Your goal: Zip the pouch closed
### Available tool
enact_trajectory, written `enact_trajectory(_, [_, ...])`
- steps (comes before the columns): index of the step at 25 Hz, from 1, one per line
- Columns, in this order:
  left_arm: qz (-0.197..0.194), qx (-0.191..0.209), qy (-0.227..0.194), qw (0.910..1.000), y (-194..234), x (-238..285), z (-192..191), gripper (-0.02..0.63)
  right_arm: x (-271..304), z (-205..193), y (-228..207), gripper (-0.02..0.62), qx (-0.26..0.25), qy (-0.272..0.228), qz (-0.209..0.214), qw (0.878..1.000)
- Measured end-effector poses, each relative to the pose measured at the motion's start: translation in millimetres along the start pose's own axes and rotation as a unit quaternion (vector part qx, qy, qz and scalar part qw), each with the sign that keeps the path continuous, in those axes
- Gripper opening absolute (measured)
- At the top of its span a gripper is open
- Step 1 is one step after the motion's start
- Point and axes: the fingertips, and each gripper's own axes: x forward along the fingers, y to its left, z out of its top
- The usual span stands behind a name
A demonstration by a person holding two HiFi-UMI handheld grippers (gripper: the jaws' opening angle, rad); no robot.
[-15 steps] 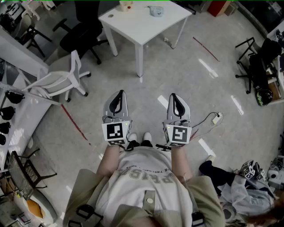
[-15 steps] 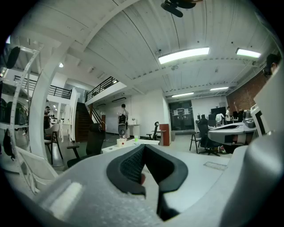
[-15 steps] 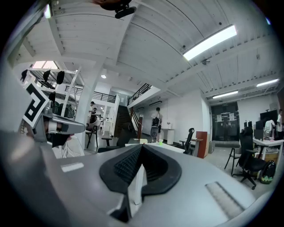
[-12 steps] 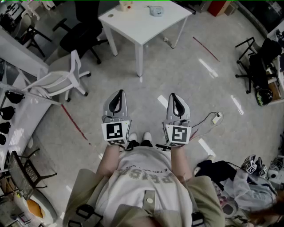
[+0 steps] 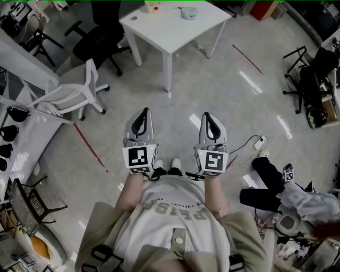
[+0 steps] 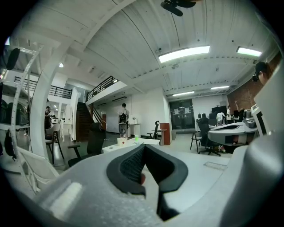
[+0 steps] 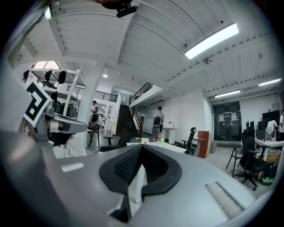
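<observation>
A small pale blue-grey pouch lies on the white table at the top of the head view, far ahead of both grippers. My left gripper and right gripper are held side by side at waist height over the floor, pointing toward the table. Both are shut with nothing between the jaws. In the left gripper view, the left gripper has its dark pads meeting, with the table small and distant beyond. In the right gripper view, the right gripper looks the same.
A small pale box stands on the table's far side. A white chair and a black office chair stand to the left. A cable with a plug lies on the floor. Another person crouches at the lower right.
Both grippers have stayed where they were. The other person at the lower right has shifted, their dark legs now further up and right.
</observation>
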Motion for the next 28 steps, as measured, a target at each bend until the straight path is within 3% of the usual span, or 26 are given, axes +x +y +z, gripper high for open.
enact_trajectory(10, [0.000,-0.001,0.008,1.0000,-19.6,17.4,-1.0,0.008,8.8,-5.4,-19.3,-0.002,0.010,0.005,0.017,1.000])
enact_trajectory(17, [0.003,-0.013,0.014,0.9998,-37.5,30.2,-2.4,0.009,11.8,-10.2,-45.3,0.002,0.076,0.002,0.039,0.996])
enact_trajectory(18, [0.000,-0.015,0.016,0.9998,-38.7,32.1,-3.3,0.022,12.3,-10.8,-46.7,0.085,0.081,0.001,0.044,0.996])
enact_trajectory(19, [-0.005,-0.016,0.020,0.9997,-40.5,34.6,-4.7,0.097,13.3,-11.4,-48.6,0.137,0.087,0.001,0.049,0.995])
enact_trajectory(20, [-0.010,-0.018,0.025,0.9995,-42.4,37.5,-6.2,0.154,14.6,-12.1,-51.8,0.148,0.093,0.000,0.050,0.994])
enact_trajectory(22, [-0.014,-0.020,0.034,0.9991,-44.6,43.0,-7.7,0.201,18.2,-14.1,-59.7,0.179,0.101,0.003,0.046,0.994])
enact_trajectory(28, [-0.011,-0.009,0.048,0.9987,-43.8,62.4,-11.5,0.227,33.4,-22.2,-74.2,0.209,0.109,0.013,0.038,0.993])
